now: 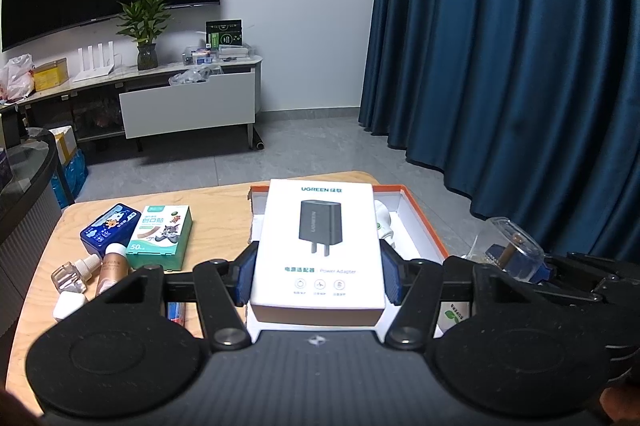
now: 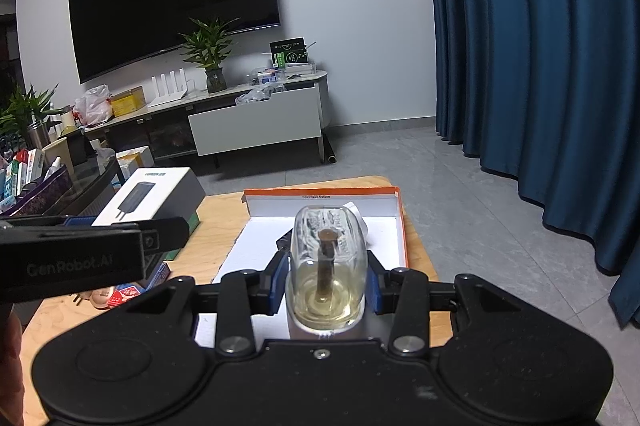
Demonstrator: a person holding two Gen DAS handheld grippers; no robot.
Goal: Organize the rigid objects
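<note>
Right now, a white rectangular power-adapter box (image 1: pixel 318 246) is clamped between the blue-padded jaws of the left gripper (image 1: pixel 318 276), held above the near end of the shallow orange-edged white cardboard tray (image 1: pixel 416 222) on the light wooden tabletop (image 1: pixel 216 210). Over that tray, a clear glass bottle of yellowish liquid with a brown wick (image 2: pixel 326 266) is pinched at its base by the narrowly set jaws of the right gripper (image 2: pixel 326 286). A green-and-white plaster box (image 1: pixel 160 238) is seen beside a blue tin (image 1: pixel 108 230).
</note>
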